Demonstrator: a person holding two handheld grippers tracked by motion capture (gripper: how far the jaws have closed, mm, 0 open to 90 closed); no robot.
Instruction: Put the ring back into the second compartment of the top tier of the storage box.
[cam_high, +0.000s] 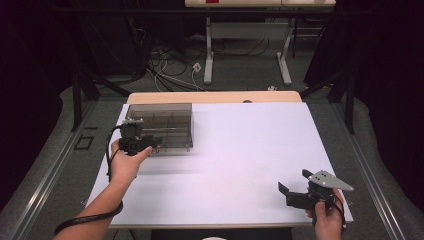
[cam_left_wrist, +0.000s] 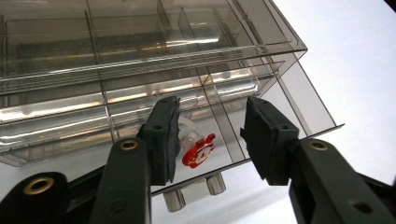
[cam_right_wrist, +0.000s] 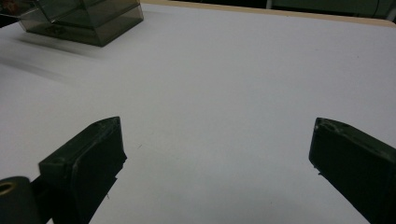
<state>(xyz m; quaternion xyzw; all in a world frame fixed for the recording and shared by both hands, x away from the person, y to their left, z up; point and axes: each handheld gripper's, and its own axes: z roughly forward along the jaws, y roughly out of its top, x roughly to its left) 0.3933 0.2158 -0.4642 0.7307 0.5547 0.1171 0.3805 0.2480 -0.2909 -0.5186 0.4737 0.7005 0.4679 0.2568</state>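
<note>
A smoky clear plastic box (cam_high: 161, 125) with several compartments stands at the table's far left. In the left gripper view the box (cam_left_wrist: 140, 56) has a low drawer pulled slightly out, with a clear handle (cam_left_wrist: 194, 192) at its front. A small red and white figure (cam_left_wrist: 198, 154) lies inside that drawer. My left gripper (cam_high: 145, 142) sits at the box's near edge; its jaws (cam_left_wrist: 210, 135) stand open on either side of the figure, over the drawer front, holding nothing. My right gripper (cam_high: 294, 181) hovers open over the near right of the table, its jaws (cam_right_wrist: 217, 154) wide apart and empty.
A white sheet (cam_high: 250, 150) covers the table, with a wooden edge (cam_high: 215, 96) at the far side. Beyond it are a desk frame (cam_high: 247, 45) and cables on the floor (cam_high: 170, 70). The box (cam_right_wrist: 84, 16) lies far from my right gripper.
</note>
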